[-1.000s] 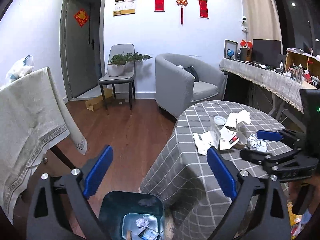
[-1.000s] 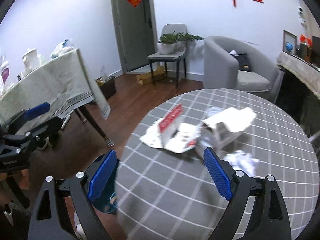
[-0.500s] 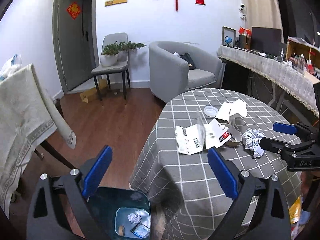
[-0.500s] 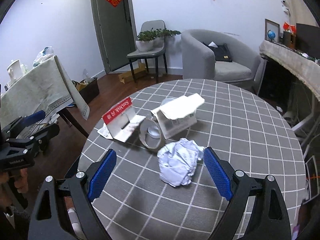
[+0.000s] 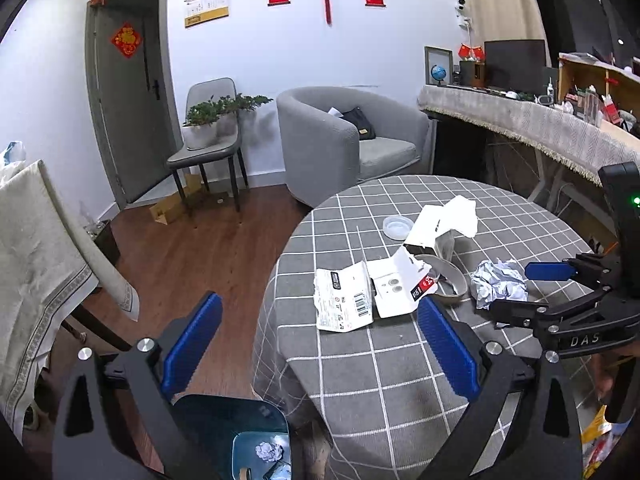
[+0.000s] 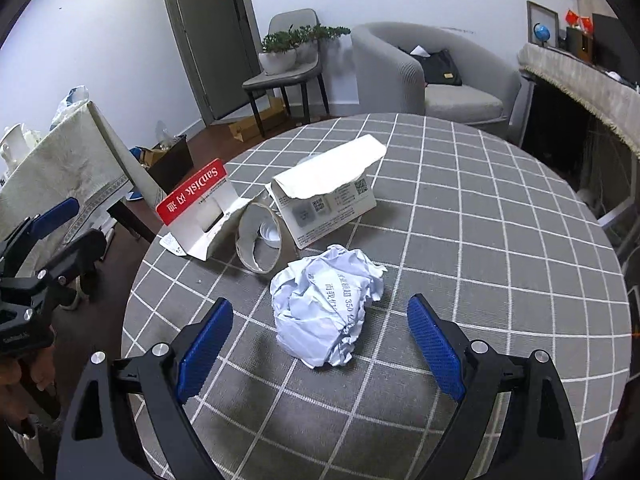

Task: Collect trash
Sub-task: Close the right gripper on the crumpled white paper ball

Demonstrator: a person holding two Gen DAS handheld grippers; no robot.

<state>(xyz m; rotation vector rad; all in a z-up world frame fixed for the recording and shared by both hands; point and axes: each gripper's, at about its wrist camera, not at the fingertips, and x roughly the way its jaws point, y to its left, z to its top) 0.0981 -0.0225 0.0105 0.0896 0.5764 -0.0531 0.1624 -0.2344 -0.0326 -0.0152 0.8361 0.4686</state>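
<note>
A crumpled paper ball lies on the grey checked round table, between the open fingers of my right gripper, which is low over it and empty. The ball also shows in the left wrist view. Behind it lie a tape roll core, a torn white box and red SanDisk packaging. My left gripper is open and empty, off the table's left edge, above a dark teal bin holding crumpled trash.
A white lid lies on the table behind the box. A cloth-covered table stands at left, a grey armchair and a chair with a plant behind. A covered counter runs along the right.
My right gripper has moved forward and down over the table, so the paper ball now sits between its fingers. My left gripper shifted slightly by the table edge, staying open.
</note>
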